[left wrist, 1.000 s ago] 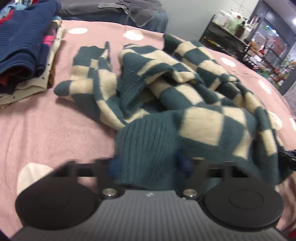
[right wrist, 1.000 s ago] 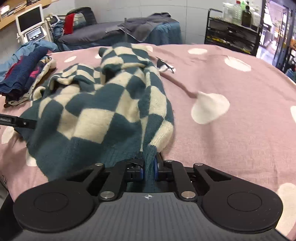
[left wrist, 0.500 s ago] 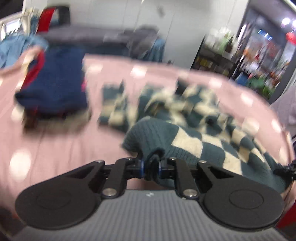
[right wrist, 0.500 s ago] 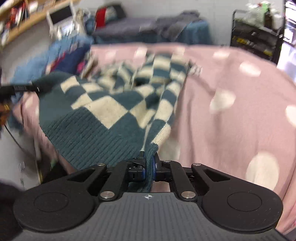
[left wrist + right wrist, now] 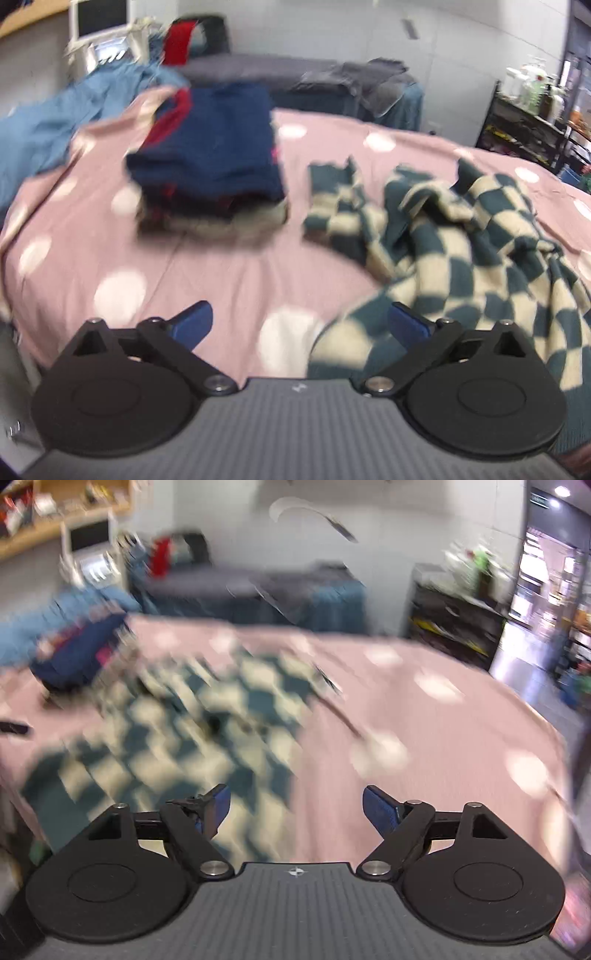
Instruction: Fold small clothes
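A teal and cream checked knit sweater lies crumpled on the pink spotted bedspread, to the right in the left wrist view. Its hem lies against my left gripper's right finger. My left gripper is open and holds nothing. In the blurred right wrist view the sweater spreads over the left half of the bed. My right gripper is open and empty above the sweater's near right edge.
A stack of folded clothes with a navy knit on top stands at the back left of the bed. Blue cloth lies further left. A grey-covered couch and a black shelf rack stand behind the bed.
Both grippers were shut on the sweater's hem and lifted it; now both have opened and let go. The sweater has dropped onto the bed and both cameras have pulled back.
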Action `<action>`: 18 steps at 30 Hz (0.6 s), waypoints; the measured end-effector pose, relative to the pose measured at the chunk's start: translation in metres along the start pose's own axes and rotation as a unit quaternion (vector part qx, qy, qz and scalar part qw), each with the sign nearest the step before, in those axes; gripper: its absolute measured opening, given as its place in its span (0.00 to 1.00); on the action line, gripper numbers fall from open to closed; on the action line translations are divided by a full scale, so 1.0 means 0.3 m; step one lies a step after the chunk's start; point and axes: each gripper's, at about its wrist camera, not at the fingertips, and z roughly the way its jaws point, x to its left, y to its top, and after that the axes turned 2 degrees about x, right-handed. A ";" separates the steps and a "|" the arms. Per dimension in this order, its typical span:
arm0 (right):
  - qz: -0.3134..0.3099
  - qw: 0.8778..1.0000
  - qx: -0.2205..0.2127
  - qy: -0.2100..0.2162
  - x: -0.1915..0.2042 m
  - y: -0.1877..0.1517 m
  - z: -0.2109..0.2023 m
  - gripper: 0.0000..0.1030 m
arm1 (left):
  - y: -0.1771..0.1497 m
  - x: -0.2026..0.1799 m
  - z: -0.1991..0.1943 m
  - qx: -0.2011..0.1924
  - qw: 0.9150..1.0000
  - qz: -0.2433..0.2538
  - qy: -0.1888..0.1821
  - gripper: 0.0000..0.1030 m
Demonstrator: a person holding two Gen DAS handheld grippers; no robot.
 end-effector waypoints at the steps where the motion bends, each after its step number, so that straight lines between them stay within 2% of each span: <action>1: -0.013 0.999 -0.006 0.032 0.034 0.031 0.045 1.00 | 0.023 -0.027 0.017 -0.001 1.000 0.006 -0.014 1.00; 4: -0.077 0.993 -0.008 0.089 0.185 0.106 0.223 1.00 | 0.037 -0.129 0.088 0.004 0.998 0.035 -0.054 1.00; 7: -0.130 0.986 0.000 0.102 0.316 0.179 0.438 1.00 | -0.014 -0.205 0.159 0.041 0.997 0.056 -0.043 1.00; 9: -0.155 0.984 0.006 0.092 0.373 0.212 0.564 1.00 | -0.053 -0.224 0.179 0.055 0.995 0.057 -0.056 1.00; 11: -0.177 0.983 0.007 0.057 0.412 0.232 0.667 0.99 | -0.097 -0.213 0.167 0.060 0.995 0.052 -0.062 1.00; 14: -0.187 0.981 0.024 0.037 0.417 0.235 0.784 0.96 | -0.123 -0.172 0.149 0.073 0.995 0.036 -0.060 1.00; 15: -0.177 0.982 0.036 0.048 0.409 0.237 0.814 0.57 | -0.124 -0.159 0.148 0.075 0.995 0.030 -0.060 1.00; 16: -0.158 0.985 0.041 0.061 0.386 0.242 0.829 0.25 | -0.124 -0.144 0.146 0.076 0.995 0.024 -0.060 1.00; 17: -0.132 0.989 0.036 0.061 0.353 0.252 0.824 0.16 | -0.125 -0.132 0.142 0.076 0.995 0.017 -0.058 1.00; 18: -0.106 0.992 0.025 0.062 0.312 0.261 0.794 0.15 | -0.128 -0.122 0.139 0.076 0.995 0.011 -0.056 1.00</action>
